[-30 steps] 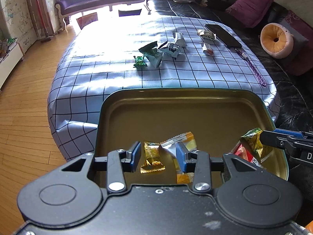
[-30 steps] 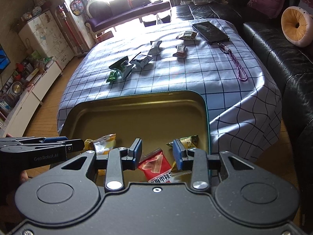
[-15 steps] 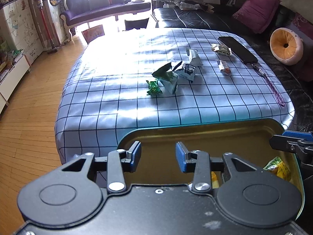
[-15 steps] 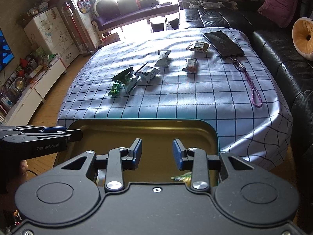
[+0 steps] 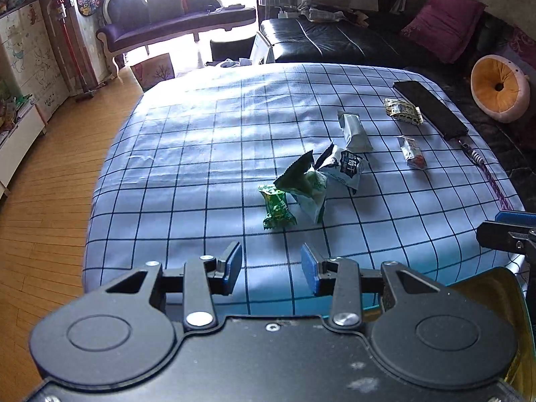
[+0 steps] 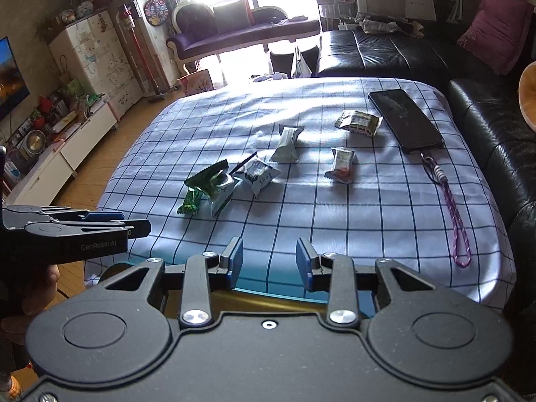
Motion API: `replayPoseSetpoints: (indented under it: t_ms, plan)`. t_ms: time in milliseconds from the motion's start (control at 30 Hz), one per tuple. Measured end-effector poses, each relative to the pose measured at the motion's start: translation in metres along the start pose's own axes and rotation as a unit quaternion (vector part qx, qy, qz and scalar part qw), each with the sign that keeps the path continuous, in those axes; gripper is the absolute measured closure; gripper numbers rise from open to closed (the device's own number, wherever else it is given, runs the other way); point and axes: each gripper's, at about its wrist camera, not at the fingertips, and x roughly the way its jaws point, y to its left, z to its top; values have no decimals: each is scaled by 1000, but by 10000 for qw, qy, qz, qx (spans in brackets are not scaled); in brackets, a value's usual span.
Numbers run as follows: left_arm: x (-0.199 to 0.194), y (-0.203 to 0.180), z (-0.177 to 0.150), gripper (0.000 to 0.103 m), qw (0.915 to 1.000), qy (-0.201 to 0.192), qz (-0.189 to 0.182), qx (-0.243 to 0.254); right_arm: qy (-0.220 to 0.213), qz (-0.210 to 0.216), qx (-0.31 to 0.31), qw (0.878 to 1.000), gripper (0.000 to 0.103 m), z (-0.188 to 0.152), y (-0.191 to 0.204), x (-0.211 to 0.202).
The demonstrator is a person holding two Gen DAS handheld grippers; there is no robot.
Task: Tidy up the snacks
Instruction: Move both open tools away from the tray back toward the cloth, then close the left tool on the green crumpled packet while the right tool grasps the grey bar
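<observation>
Both the left gripper and right gripper are holding their fingers wide, hiding most of the gold metal tin.

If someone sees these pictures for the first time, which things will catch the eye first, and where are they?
First comes the cluster of snack packets in the middle of the checked blue tablecloth, led by a small green candy. Next is the black phone at the table's far right edge, with a purple lanyard trailing from it. Both grippers, left gripper and right gripper, are open and empty.
</observation>
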Motion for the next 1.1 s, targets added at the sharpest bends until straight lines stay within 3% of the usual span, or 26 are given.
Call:
replayPoseSetpoints:
  t_ms: [433,633,800,1100]
  plan:
    - [55,-17,43,63,9968,-89,-589,534,-49,-45,39,10000,58,55,-7,62]
    - [70,-20,45,62,9930,-108,-941,711,-9,-171,80,9998,58,74,-13,92]
    - [82,-24,45,60,9932,-135,-732,898,79,-218,166,9996,58,84,-17,115]
    - [101,-23,44,56,9962,-93,-387,774,176,-307,292,9990,58,92,-20,145]
